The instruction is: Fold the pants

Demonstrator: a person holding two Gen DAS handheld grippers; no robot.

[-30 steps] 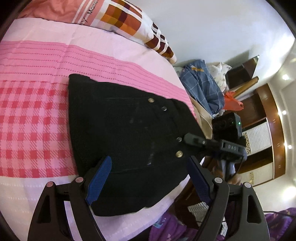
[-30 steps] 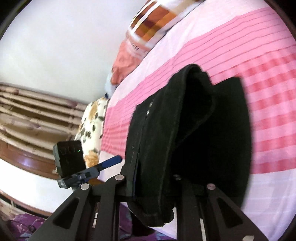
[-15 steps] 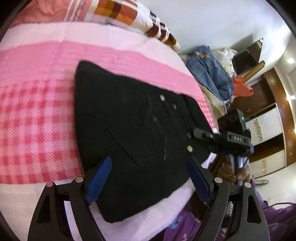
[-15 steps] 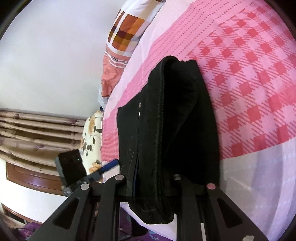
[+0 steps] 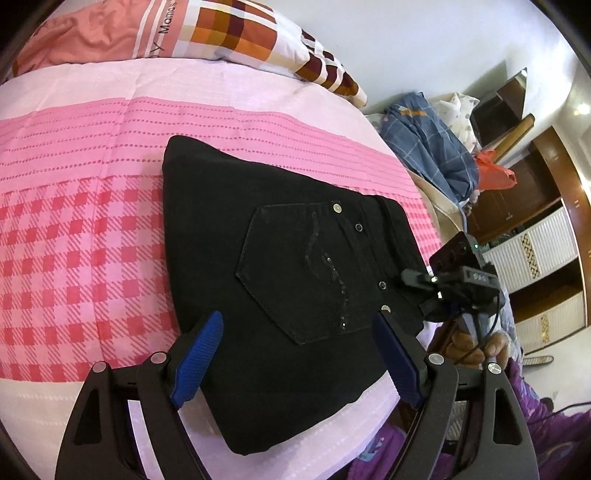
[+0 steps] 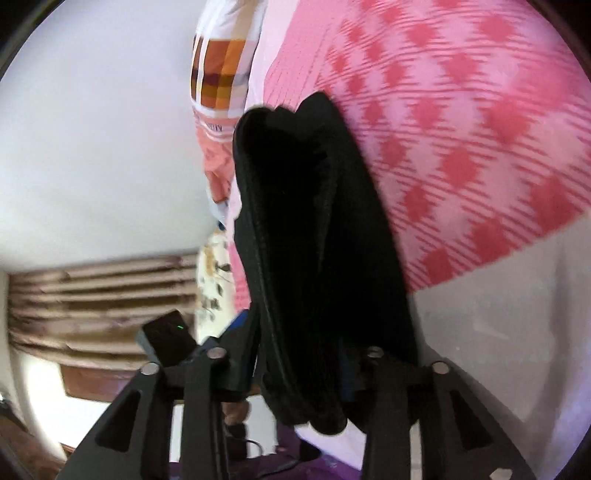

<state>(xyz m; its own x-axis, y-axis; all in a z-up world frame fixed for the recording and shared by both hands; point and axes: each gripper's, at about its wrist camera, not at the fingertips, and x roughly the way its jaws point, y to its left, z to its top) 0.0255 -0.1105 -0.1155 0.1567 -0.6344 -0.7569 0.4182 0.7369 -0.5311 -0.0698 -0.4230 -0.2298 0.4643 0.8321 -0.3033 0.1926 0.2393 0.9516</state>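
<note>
The black pants [image 5: 288, 266] lie folded into a compact stack on the pink checked bedsheet [image 5: 81, 258], back pocket and metal rivets facing up. My left gripper [image 5: 295, 347] is open, its blue-padded fingers [image 5: 199, 350] hovering over the near edge of the stack without touching it. My right gripper [image 6: 299, 354] is shut on the waistband end of the pants [image 6: 317, 258], which fills the middle of the right wrist view as thick layered folds. The right gripper also shows in the left wrist view [image 5: 436, 288] at the stack's right edge.
A patterned orange and brown pillow [image 5: 236, 33] lies at the head of the bed. A pile of blue checked clothes [image 5: 428, 147] and wooden cabinets [image 5: 546, 236] stand beyond the bed's right edge. Purple fabric [image 5: 554, 443] is at the near right.
The folded pants have settled flatter on the bed, with the back pocket now plainly up. The right wrist view has swung and lowered along the waistband. The left gripper stays open above the near edge.
</note>
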